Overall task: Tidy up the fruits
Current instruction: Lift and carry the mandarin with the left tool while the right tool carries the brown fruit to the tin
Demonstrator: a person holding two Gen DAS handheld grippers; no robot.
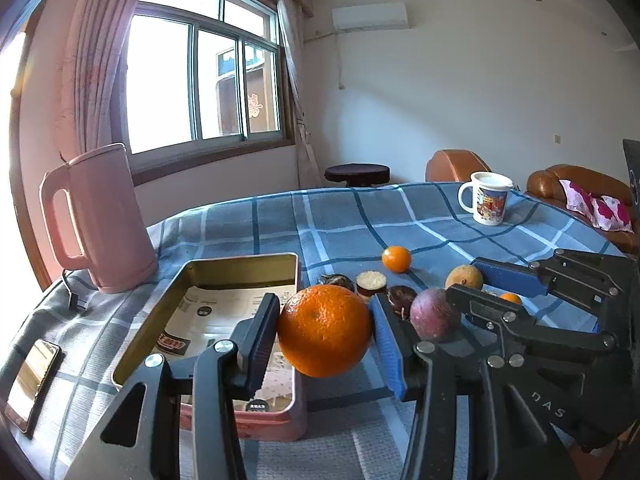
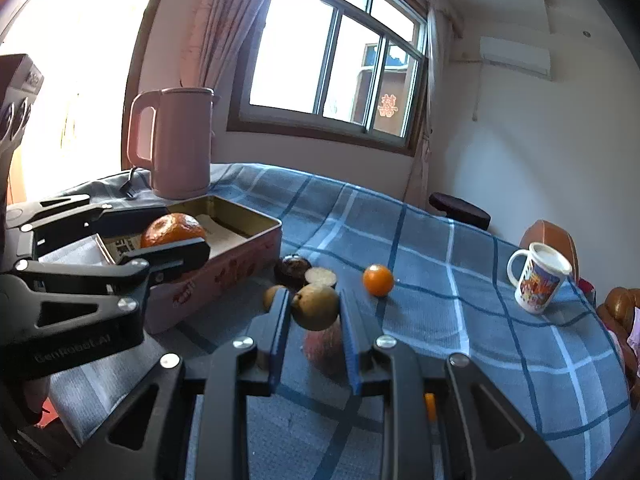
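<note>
While I watched both feeds, the worktop [image 1: 340, 216] lay under a blue plaid cloth in a white-walled room with a window [image 1: 200, 76], pink curtains and brown armchairs. A pink kettle [image 1: 98, 220] and a printed mug [image 2: 538, 282] stood on it. My left gripper [image 1: 326, 332] clasped a large, bright, dimpled orange [image 1: 325, 330] at the near right edge of the open pink tin [image 1: 240, 268]. My right gripper [image 2: 316, 320] stood narrowly parted about a brown pear-like fruit [image 2: 315, 306]; whether it gripped, I could not tell. Only the left view showed a phone [image 1: 32, 384] and a purple fruit [image 1: 434, 314]; the right view alone showed the tin's patterned side. A small orange [image 2: 378, 279] sat apart.
</note>
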